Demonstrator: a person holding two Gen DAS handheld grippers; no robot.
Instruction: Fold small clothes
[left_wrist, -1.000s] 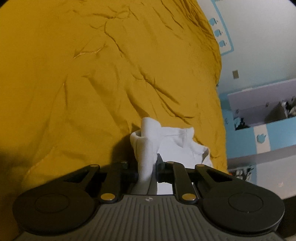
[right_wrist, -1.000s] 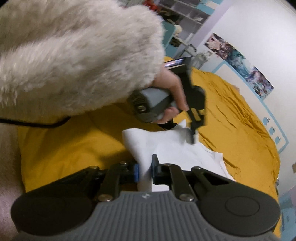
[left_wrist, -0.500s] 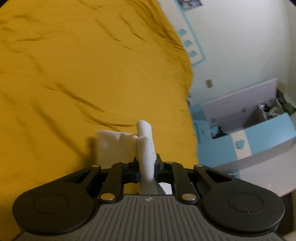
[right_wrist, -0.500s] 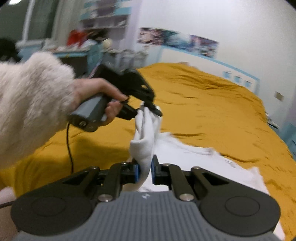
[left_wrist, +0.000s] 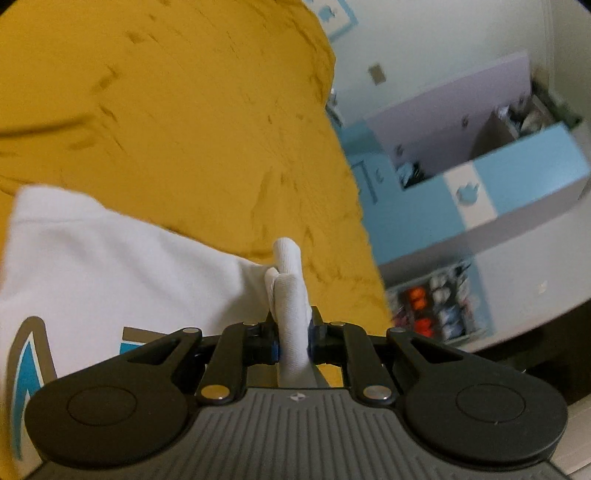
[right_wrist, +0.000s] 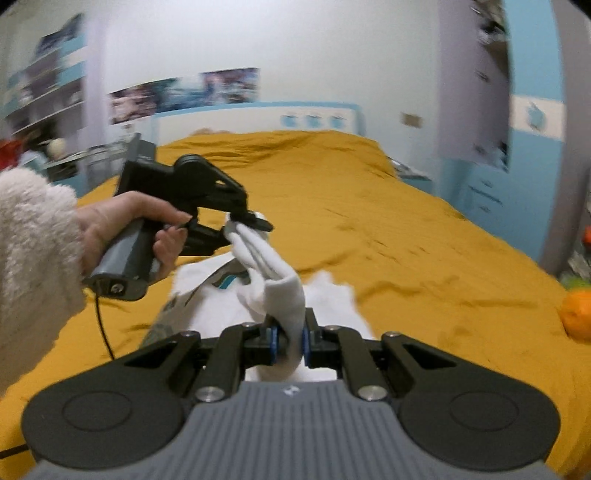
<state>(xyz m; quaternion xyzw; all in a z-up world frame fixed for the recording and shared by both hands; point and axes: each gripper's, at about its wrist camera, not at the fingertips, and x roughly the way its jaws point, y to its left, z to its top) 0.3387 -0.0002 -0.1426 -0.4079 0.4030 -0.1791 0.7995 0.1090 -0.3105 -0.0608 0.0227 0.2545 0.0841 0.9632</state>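
Left gripper (left_wrist: 292, 338) and right gripper (right_wrist: 287, 341) each pinch white printed T-shirt (left_wrist: 110, 266) edge, lifting it above mustard bedspread (right_wrist: 388, 221) for fold.

White garment (right_wrist: 258, 314) of soft knit cloth, with blue and grey-brown print (left_wrist: 26, 354) on the front. Lifted at two bunched edges, one pinched fold (left_wrist: 291, 295) standing upright as thick roll, the other (right_wrist: 284, 295) drawn tight into a band between the two held points. Lower part hanging down and resting on mustard-yellow bedcover (right_wrist: 406, 240), near its close end.
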